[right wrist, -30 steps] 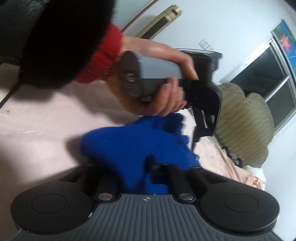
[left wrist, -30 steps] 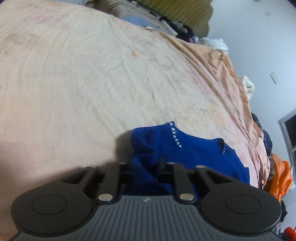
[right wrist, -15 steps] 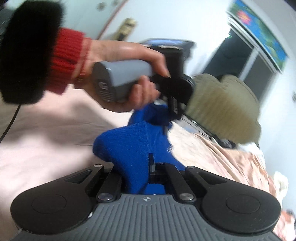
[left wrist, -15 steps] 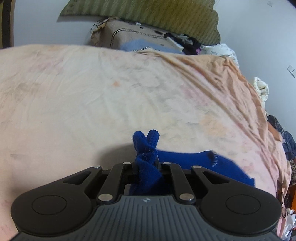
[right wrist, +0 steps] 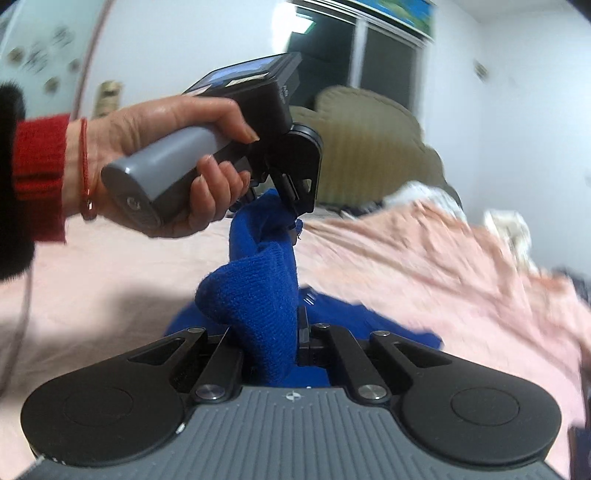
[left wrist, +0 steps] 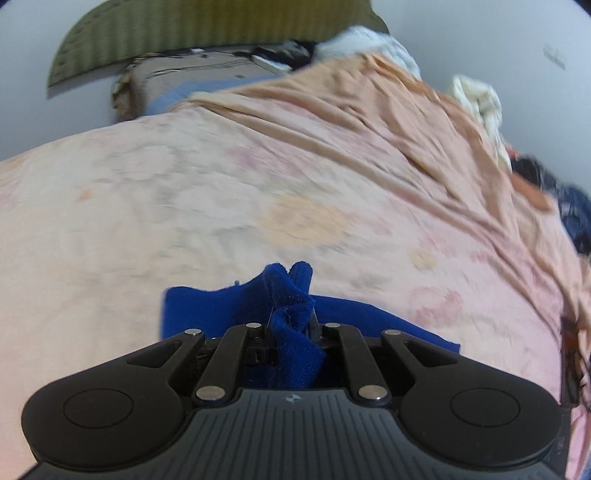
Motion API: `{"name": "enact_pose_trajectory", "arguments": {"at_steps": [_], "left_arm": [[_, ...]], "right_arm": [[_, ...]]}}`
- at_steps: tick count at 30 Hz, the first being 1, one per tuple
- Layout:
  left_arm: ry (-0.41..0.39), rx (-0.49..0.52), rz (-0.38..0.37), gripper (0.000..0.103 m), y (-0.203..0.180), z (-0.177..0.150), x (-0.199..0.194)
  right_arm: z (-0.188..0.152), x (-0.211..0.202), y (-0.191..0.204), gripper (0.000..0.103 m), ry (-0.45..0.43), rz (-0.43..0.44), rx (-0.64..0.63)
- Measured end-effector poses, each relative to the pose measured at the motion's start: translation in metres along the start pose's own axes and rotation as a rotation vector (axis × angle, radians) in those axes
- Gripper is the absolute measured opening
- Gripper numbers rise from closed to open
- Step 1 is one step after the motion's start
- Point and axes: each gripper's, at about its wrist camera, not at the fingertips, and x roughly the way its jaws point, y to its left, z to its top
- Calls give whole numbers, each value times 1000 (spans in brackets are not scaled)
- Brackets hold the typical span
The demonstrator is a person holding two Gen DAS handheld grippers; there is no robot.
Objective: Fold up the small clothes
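Note:
A small blue knit garment [left wrist: 207, 314] hangs between both grippers above a peach bedsheet [left wrist: 258, 192]. My left gripper [left wrist: 291, 325] is shut on a bunched edge of the garment, which pokes out past its fingertips. My right gripper [right wrist: 273, 332] is shut on another thick fold of the same garment [right wrist: 255, 295]. In the right wrist view the left gripper [right wrist: 291, 199] shows ahead, held in a hand, pinching the garment's other end. The rest of the garment [right wrist: 369, 321] trails down onto the sheet.
A green-striped headboard [left wrist: 207, 29] and a cardboard box [left wrist: 184, 81] stand at the bed's far end. White clothes [left wrist: 480, 99] and dark clothes [left wrist: 572, 218] lie along the right edge. A dark window [right wrist: 362, 62] is behind.
Both grippers have lifted and swung toward the headboard with the garment. The garment has drawn up off the sheet, so less of it lies spread on the bed.

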Motion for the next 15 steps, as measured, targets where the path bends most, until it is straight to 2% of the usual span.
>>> {"name": "enact_pose_trajectory", "arguments": {"at_steps": [7, 10, 13, 15], "left_arm": [[24, 157, 77, 10, -78, -15, 48], [19, 186, 110, 10, -91, -19, 62], [-9, 216, 95, 11, -101, -19, 66], [-22, 219, 71, 12, -105, -16, 67]], "right_arm": [[-37, 9, -73, 4, 74, -15, 281], [-56, 16, -101, 5, 126, 35, 454], [-74, 21, -119, 6, 167, 94, 589], [-80, 24, -127, 22, 184, 114, 650]]}}
